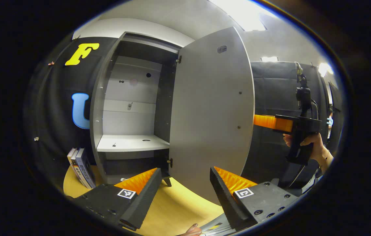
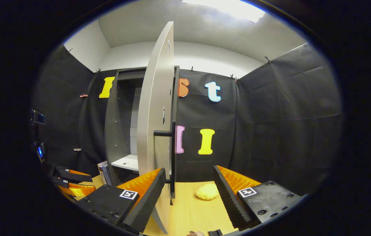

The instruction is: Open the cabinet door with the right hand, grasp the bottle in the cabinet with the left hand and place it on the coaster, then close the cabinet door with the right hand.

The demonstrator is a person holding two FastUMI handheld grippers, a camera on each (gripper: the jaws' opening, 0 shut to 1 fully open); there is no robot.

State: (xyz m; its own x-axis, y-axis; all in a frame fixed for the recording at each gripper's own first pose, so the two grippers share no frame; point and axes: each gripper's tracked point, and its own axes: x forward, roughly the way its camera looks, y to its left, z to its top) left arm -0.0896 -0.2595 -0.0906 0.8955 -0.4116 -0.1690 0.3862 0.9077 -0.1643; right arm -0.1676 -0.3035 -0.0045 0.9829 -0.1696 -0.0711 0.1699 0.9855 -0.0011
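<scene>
Plainly one cabinet (image 1: 129,98), one door (image 1: 211,111) ajar; two grippers gaping, empty.

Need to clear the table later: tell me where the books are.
The books stand upright on the wooden table, against the cabinet's left side at lower left in the left gripper view; in the right gripper view, beside its base.
</scene>
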